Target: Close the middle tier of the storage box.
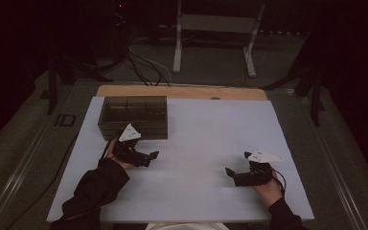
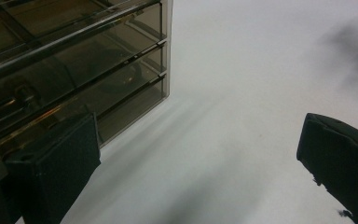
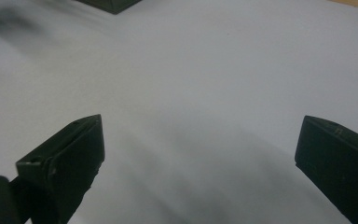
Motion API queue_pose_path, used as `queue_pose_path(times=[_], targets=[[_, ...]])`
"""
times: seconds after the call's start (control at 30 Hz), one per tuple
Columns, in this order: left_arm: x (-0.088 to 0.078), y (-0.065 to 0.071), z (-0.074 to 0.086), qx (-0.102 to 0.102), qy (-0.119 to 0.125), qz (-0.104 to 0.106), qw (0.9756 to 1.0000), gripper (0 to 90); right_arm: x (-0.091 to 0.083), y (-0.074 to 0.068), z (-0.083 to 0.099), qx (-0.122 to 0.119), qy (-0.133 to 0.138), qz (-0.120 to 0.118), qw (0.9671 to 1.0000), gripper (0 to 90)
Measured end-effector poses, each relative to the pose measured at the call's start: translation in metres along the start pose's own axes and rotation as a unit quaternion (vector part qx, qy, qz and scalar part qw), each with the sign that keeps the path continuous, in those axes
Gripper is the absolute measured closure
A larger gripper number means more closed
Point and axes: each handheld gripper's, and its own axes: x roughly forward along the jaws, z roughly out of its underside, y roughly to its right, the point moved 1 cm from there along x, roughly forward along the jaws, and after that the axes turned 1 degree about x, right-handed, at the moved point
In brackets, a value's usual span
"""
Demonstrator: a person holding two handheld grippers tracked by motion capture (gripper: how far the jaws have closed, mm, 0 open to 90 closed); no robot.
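Note:
A smoked clear plastic drawer box (image 1: 133, 116) stands at the back left of the white table top (image 1: 196, 143). My left gripper (image 1: 149, 156) is held just in front of the box, open, with nothing between its jaws. In the left gripper view the box (image 2: 70, 70) shows stacked tinted drawers at upper left, beside my left gripper (image 2: 198, 158). My right gripper (image 1: 231, 173) hovers low over the right front of the table, open and empty. In the right gripper view my right gripper (image 3: 200, 158) has bare white surface between its jaws, and a corner of the box (image 3: 109, 4) sits at the top edge.
A wooden strip (image 1: 182, 92) runs along the table's far edge. Beyond it lie cables (image 1: 143, 67) on the floor and the white legs of a stand (image 1: 213, 43). A small dark object (image 1: 67, 120) lies on the floor left of the table.

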Motion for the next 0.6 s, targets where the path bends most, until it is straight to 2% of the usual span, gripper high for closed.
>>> queue_pose_path(times=[0.17, 0.4, 0.5, 0.6], targets=[[-0.008, 0.003, 0.007, 0.002, 0.01, -0.015, 0.9998, 0.9, 0.0, -0.001, 0.0, -0.001, -0.001, 0.0, 1.0, 1.4], [-0.016, 0.007, 0.019, 0.007, 0.011, -0.025, 0.9996, 0.9, 0.0, -0.001, 0.0, -0.002, 0.0, -0.001, 1.0, 1.4], [-0.022, 0.008, 0.027, 0.004, 0.026, -0.038, 0.9989, 0.9, -0.001, -0.001, 0.0, -0.001, 0.0, 0.0, 1.0, 1.4], [-0.025, 0.009, 0.031, -0.001, 0.033, -0.041, 0.9986, 0.9, 0.0, -0.001, 0.0, -0.002, 0.0, 0.0, 1.0, 1.4]])
